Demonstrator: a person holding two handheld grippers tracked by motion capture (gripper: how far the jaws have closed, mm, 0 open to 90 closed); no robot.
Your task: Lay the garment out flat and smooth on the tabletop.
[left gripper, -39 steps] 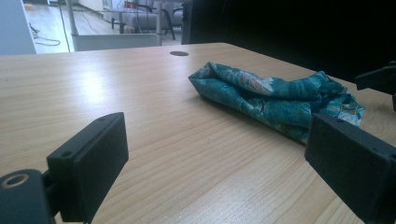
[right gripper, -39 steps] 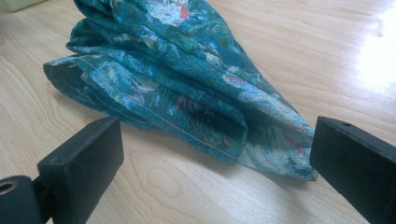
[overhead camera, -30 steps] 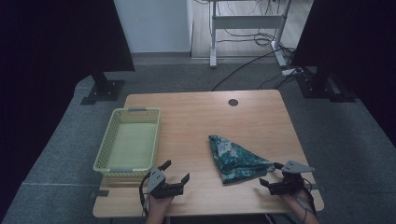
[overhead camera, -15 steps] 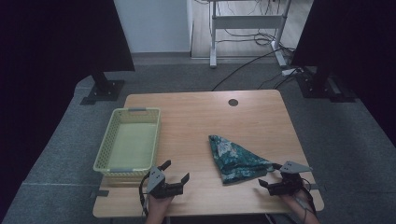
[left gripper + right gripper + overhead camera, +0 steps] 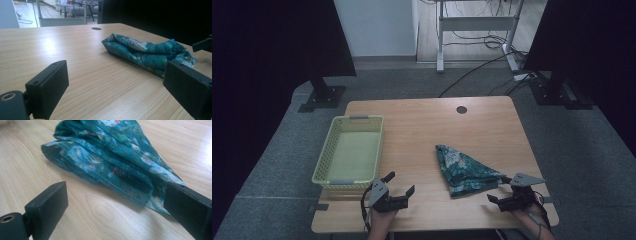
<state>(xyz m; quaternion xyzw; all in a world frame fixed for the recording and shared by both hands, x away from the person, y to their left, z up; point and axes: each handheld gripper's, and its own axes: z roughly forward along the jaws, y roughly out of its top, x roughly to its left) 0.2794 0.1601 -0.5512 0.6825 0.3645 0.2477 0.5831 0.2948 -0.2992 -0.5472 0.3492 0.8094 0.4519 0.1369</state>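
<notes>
High view, left gripper (image 5: 400, 182): low at your near table (image 5: 422, 125) edge, jaws apart, aimed toward the cloth (image 5: 464, 169).
High view, right gripper (image 5: 499, 189): at your near right corner, jaws spread, tips just beside the cloth's near corner.
High view, cloth: teal, patterned, folded to a rough triangle, lying right of centre; pale yellow mesh basket (image 5: 327, 157) well apart on the left.
Left gripper view: your black blocky jaws wide; cloth (image 5: 145, 51) rumpled, soft folds, on pale wood grain.
Right gripper view: your jaws wide, holding nothing; cloth (image 5: 112, 157) close ahead, stitched hem showing, its corner at the right jaw.
</notes>
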